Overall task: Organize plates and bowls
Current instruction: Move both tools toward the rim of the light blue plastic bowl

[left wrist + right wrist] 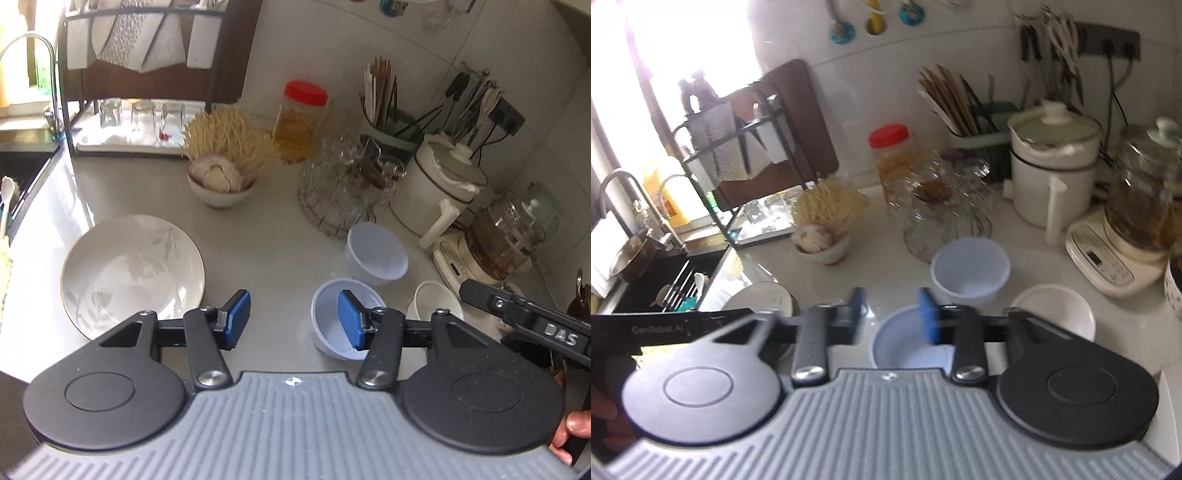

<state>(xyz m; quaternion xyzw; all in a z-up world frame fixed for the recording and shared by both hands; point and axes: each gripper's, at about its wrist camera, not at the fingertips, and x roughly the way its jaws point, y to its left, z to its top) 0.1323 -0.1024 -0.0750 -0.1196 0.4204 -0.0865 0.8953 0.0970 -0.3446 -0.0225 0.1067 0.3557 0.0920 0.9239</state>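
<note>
A home kitchen. A sink (pixel 665 284) with a tap (pixel 40 70), a dish rack (pixel 140 74) and a chopstick holder (pixel 388 122) crowd the pale surface (pixel 273 240). An electric kettle (pixel 1134 229) stands by tiled walls.

Daylight from window (pixel 683 40) blown out; right wrist view blurred; fisheye edges bent

A pale counter (pixel 273 236) carries a flowered plate (pixel 133 269). Right of the plate sit two bluish bowls (pixel 341 325) (pixel 376 254) and a white bowl (pixel 437 301); behind it, a garlic bowl (pixel 219 184).
</note>
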